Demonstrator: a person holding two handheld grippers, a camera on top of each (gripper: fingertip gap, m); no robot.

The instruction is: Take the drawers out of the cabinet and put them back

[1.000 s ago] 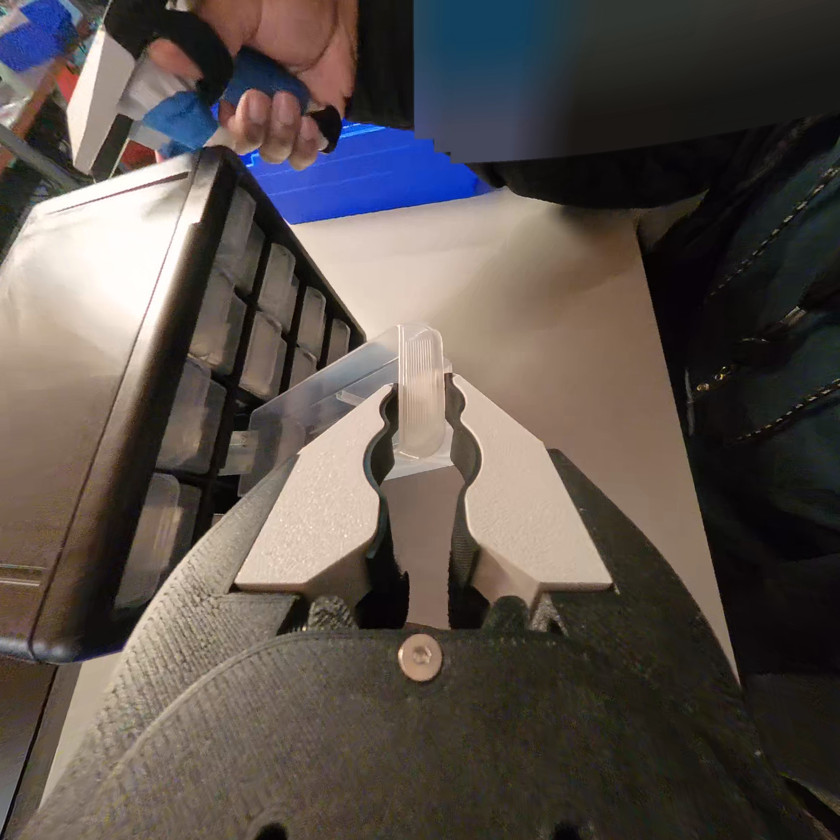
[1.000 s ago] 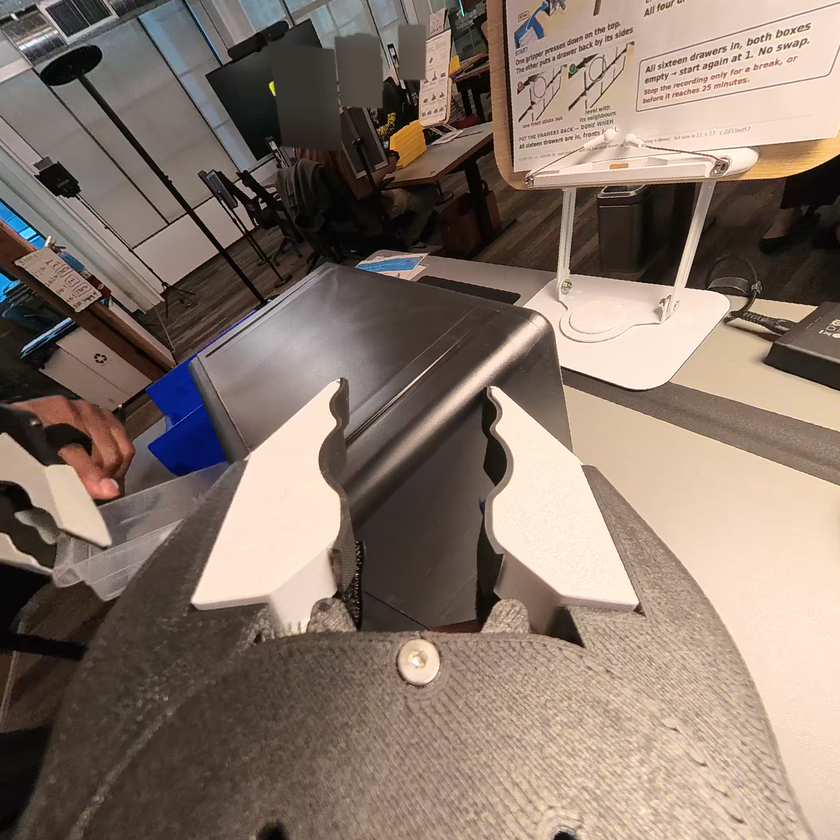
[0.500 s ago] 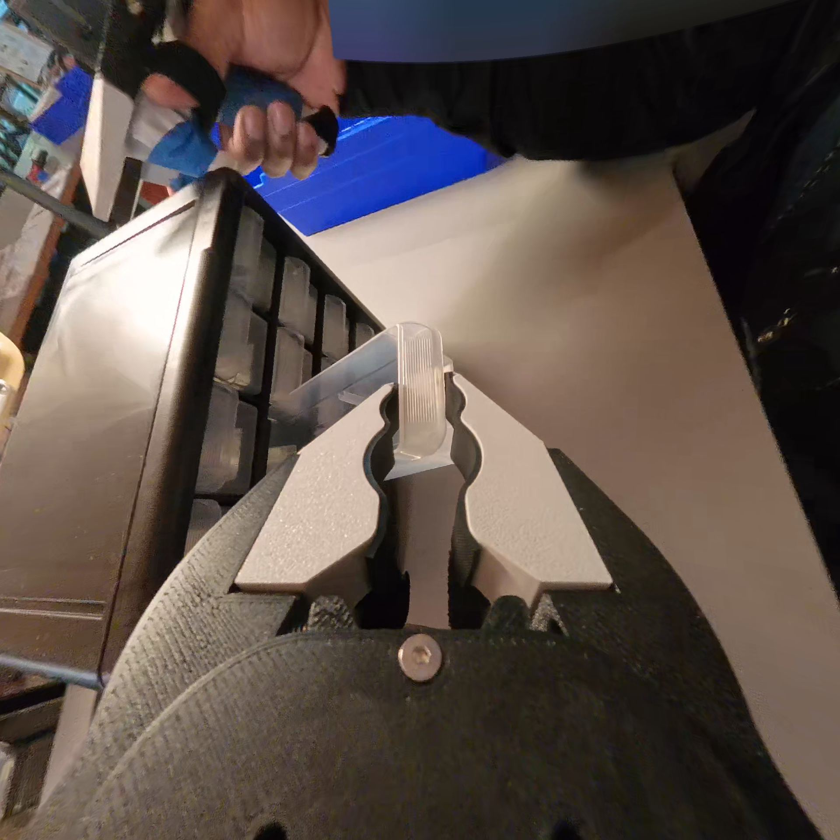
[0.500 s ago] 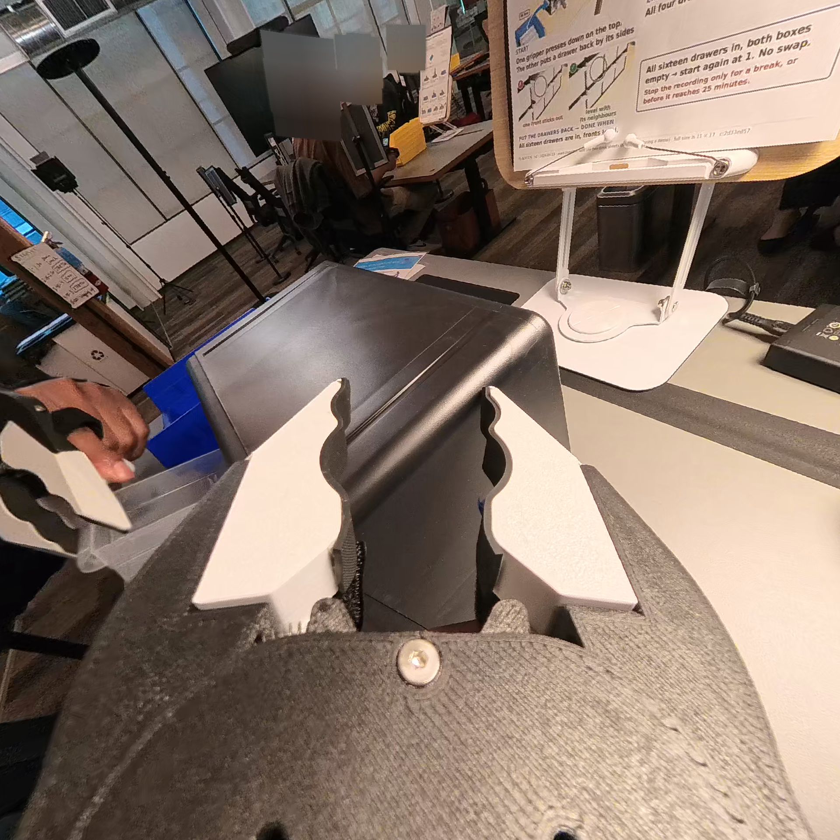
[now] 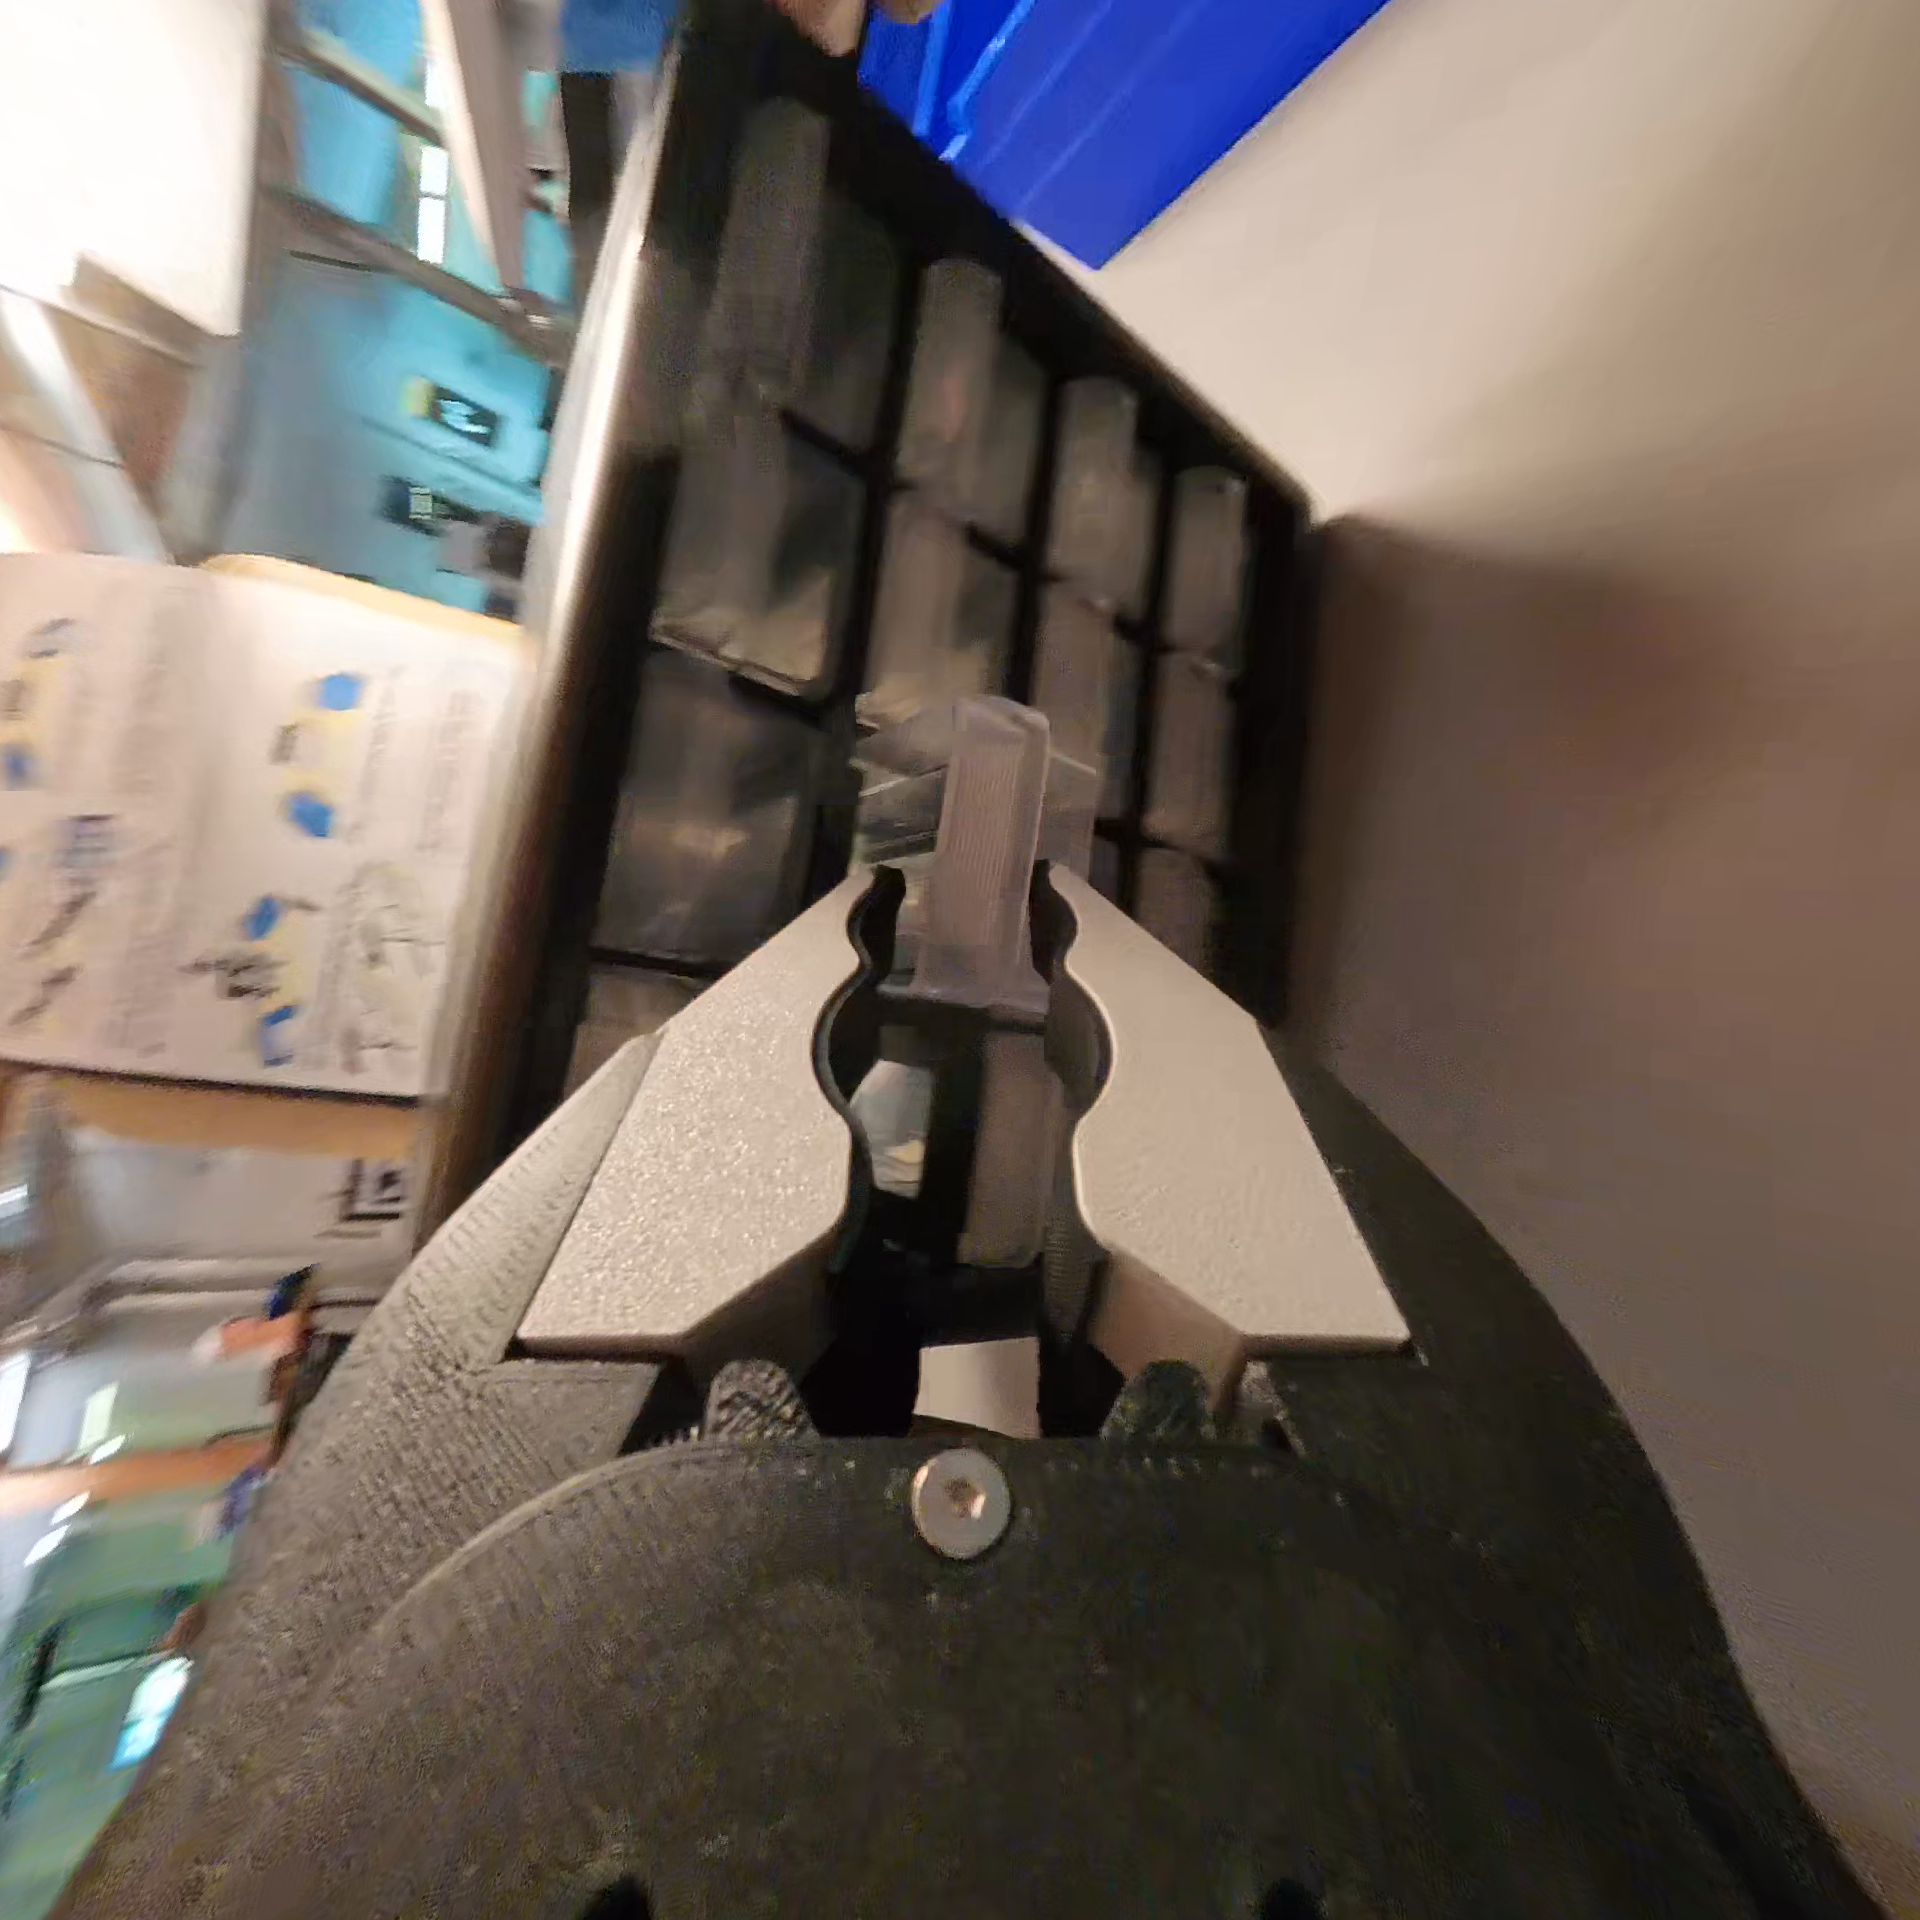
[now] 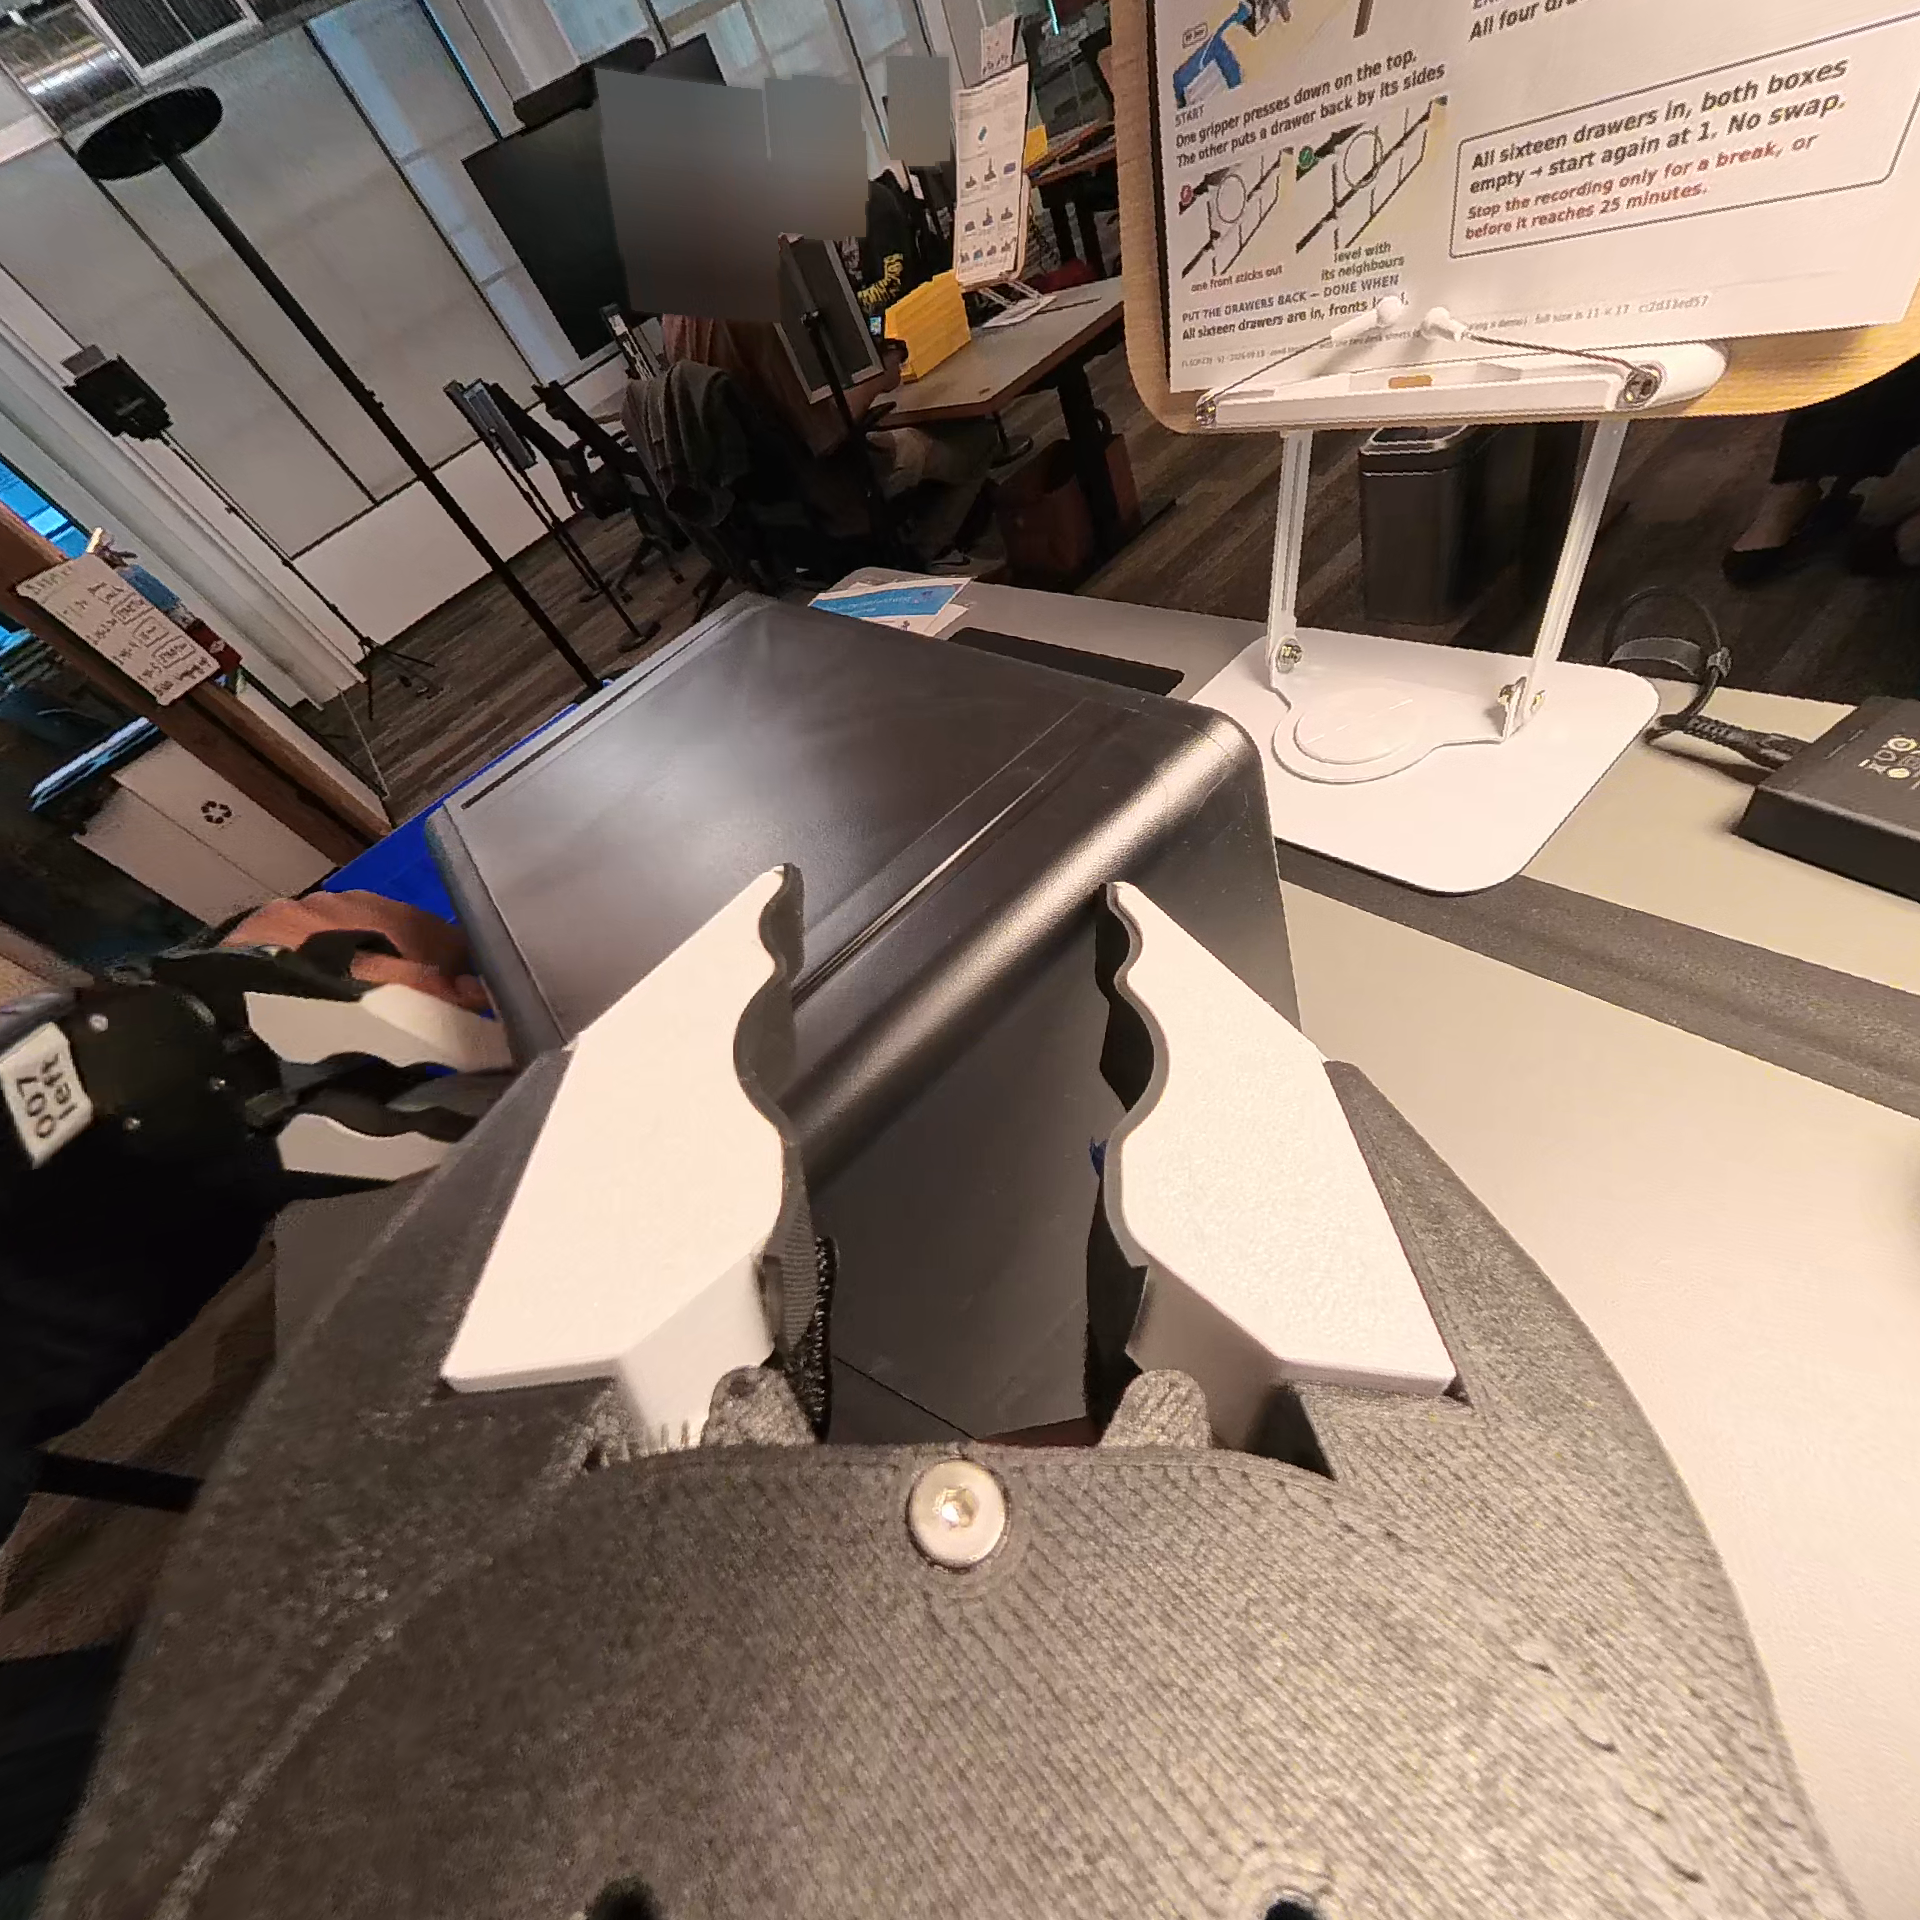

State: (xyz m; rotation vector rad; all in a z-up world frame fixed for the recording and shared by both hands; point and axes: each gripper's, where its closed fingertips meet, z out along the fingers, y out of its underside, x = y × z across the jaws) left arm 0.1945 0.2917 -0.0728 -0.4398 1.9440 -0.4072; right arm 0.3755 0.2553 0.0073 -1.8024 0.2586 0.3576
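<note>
The black cabinet (image 5: 613,520) fills the left wrist view, its slots holding several clear drawers (image 5: 966,416). One clear drawer sits in a middle slot, and its ribbed handle (image 5: 987,831) sticks out between the fingers of my left gripper (image 5: 971,894). A dark gap shows between the left finger (image 5: 727,1091) and the handle, so the jaws stand slightly open around it. My right gripper (image 6: 945,894) is open and empty, with its fingers resting over the rear top edge of the cabinet (image 6: 831,779). The left gripper (image 6: 416,1081) also shows in the right wrist view, at the cabinet's front.
A blue bin (image 5: 1091,125) stands beyond the cabinet. A white stand (image 6: 1455,748) with an instruction sheet and a black box (image 6: 1849,800) sit on the grey table (image 6: 1662,1143) to the right. A printed cardboard box (image 5: 208,831) is at the left. A hand (image 6: 343,925) holds the left gripper.
My left gripper swung to face the cabinet front and carried the drawer into its slot. Its jaws then widened a little off the handle. The right gripper stayed put.
</note>
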